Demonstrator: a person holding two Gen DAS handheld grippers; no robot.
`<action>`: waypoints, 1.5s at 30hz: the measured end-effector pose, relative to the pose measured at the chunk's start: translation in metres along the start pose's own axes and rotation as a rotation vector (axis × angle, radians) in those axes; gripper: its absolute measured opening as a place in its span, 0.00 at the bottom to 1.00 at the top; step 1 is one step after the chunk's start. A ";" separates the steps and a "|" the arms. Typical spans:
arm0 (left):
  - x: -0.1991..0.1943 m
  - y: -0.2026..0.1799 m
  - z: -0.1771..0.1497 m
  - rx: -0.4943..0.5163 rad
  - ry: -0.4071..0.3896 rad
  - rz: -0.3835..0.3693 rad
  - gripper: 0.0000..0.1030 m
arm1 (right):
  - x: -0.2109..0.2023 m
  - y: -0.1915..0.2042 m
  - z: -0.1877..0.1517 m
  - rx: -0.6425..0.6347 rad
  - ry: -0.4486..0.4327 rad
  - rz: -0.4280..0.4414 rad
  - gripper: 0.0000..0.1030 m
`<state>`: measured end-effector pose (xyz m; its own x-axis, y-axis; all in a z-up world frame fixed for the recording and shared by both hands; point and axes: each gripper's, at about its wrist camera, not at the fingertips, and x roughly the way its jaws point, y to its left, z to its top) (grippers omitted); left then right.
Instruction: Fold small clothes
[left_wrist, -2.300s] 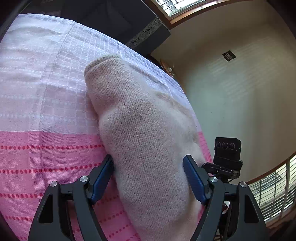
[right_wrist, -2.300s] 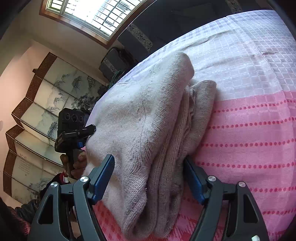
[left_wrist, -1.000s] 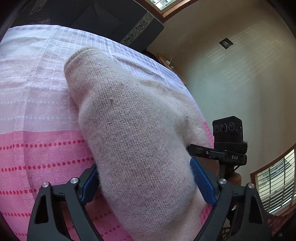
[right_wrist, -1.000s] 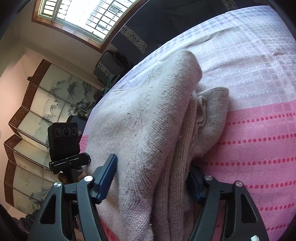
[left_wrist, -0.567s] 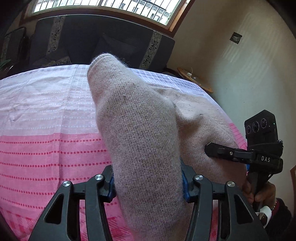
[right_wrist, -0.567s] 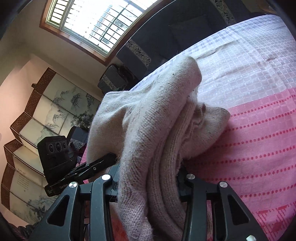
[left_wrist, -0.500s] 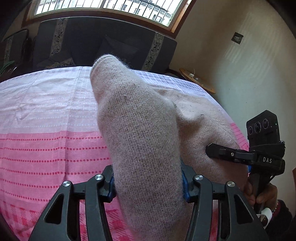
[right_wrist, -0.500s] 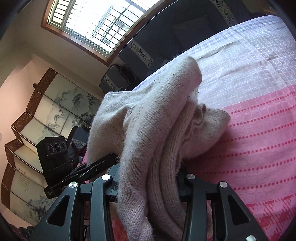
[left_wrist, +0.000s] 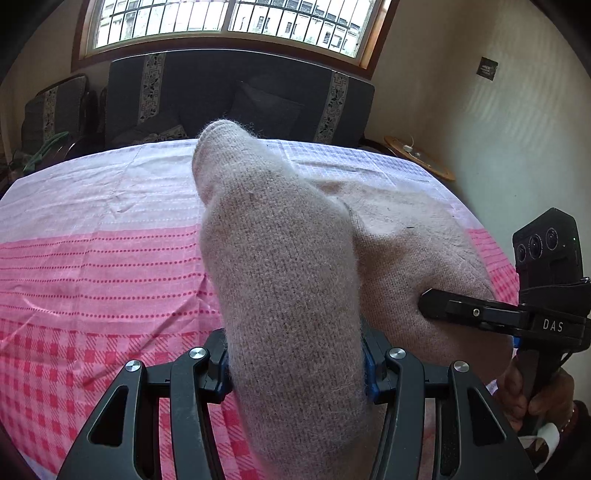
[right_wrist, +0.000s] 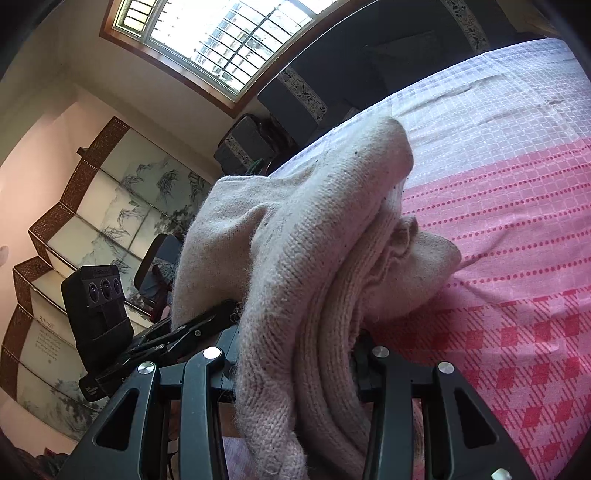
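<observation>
A beige knitted garment (left_wrist: 280, 258) lies folded on the pink and white tablecloth (left_wrist: 92, 277), and its near edge is raised off the cloth. My left gripper (left_wrist: 295, 365) is shut on one bunched end, with the blue pads pressing into the knit. In the right wrist view my right gripper (right_wrist: 295, 354) is shut on the thick layered edge of the garment (right_wrist: 314, 221). One finger of the right gripper (left_wrist: 461, 310) shows against the knit on the right in the left wrist view. The left gripper (right_wrist: 192, 328) shows at the left in the right wrist view.
A dark sofa (left_wrist: 240, 92) stands under a barred window beyond the table's far edge. A round wooden side table (left_wrist: 417, 155) sits in the right corner. A folding painted screen (right_wrist: 92, 221) stands to the left. A person's hand (left_wrist: 535, 391) holds the right gripper's handle.
Both grippers have shut on the garment's near edge and lifted it off the cloth. Both views have tipped up, so the sofa and window now show.
</observation>
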<state>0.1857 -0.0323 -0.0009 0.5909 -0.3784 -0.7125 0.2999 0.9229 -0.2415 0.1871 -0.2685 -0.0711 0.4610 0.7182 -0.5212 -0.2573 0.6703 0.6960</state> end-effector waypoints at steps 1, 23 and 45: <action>-0.003 0.000 -0.004 0.001 -0.001 0.004 0.52 | 0.000 0.002 -0.003 -0.003 0.003 0.002 0.36; -0.050 0.017 -0.051 -0.012 -0.003 0.044 0.52 | 0.013 0.033 -0.034 -0.038 0.050 0.019 0.36; -0.077 0.031 -0.079 -0.032 -0.008 0.058 0.52 | 0.028 0.036 -0.028 -0.066 0.086 0.038 0.36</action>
<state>0.0906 0.0307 -0.0055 0.6128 -0.3248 -0.7205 0.2410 0.9450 -0.2210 0.1668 -0.2188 -0.0743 0.3757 0.7551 -0.5373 -0.3300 0.6508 0.6838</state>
